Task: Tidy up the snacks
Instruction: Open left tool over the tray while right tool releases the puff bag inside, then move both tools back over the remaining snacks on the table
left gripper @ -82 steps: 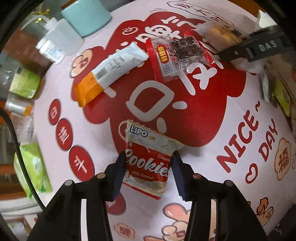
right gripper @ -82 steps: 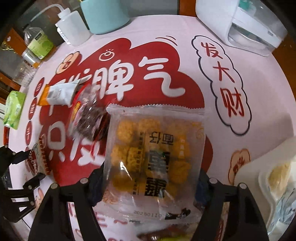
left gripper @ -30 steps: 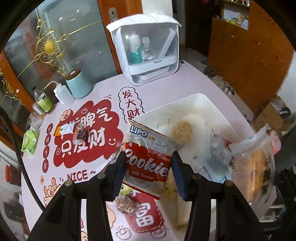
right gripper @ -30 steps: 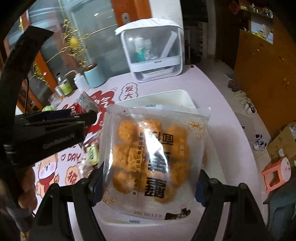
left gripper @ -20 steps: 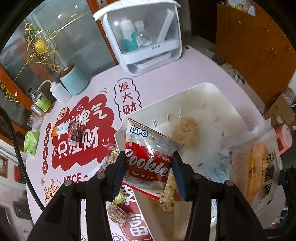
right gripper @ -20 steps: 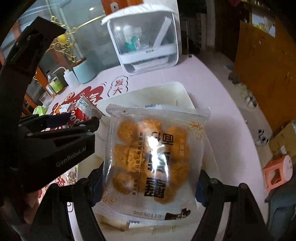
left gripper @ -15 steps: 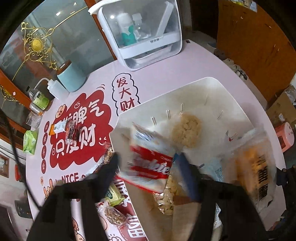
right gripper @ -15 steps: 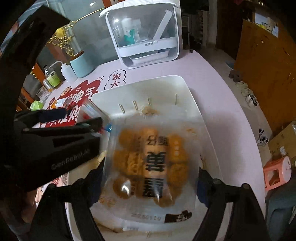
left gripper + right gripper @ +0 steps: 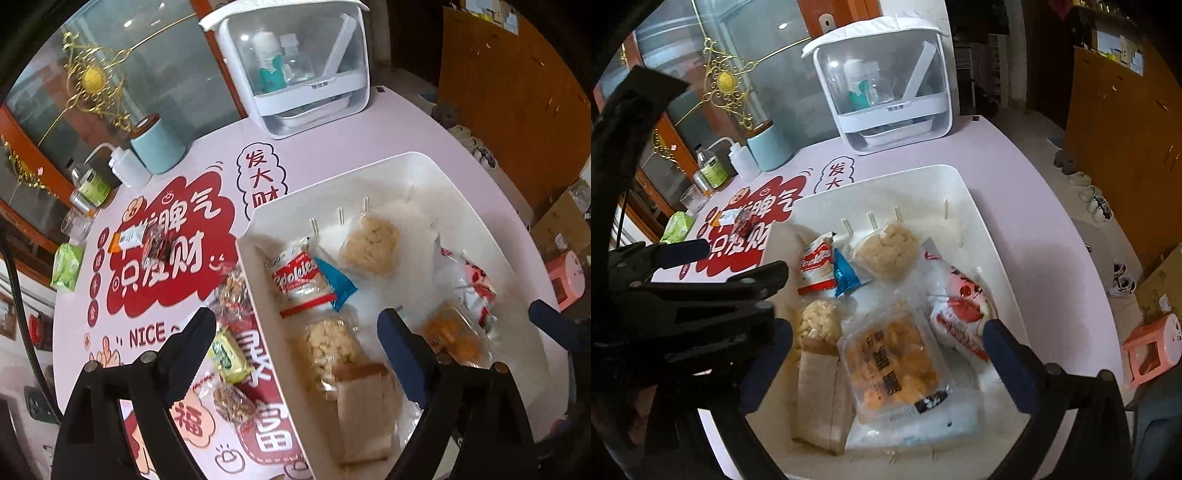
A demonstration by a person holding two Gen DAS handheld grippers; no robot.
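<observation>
hovering over white bin [image 9: 975, 206], both grippers tilted down; left gripper [image 9: 297, 341], right gripper [image 9: 886, 354] just released, empty.

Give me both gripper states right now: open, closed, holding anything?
Left gripper: open, jaws just opened, nothing held; cookie pack lies in the white bin.
Right gripper: open, jaws just opened, nothing held; orange snack bag lies in the bin.

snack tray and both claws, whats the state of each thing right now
left claw: open, jaws just opened, nothing between them
right claw: open, jaws just opened, nothing gripped
white tray: on the table, holding several snacks
Lipo cookies packet: released, lying in the tray
orange puff snack bag: released, lying flat in the tray
green candy packet: not yet sorted, on the table beside the tray
</observation>
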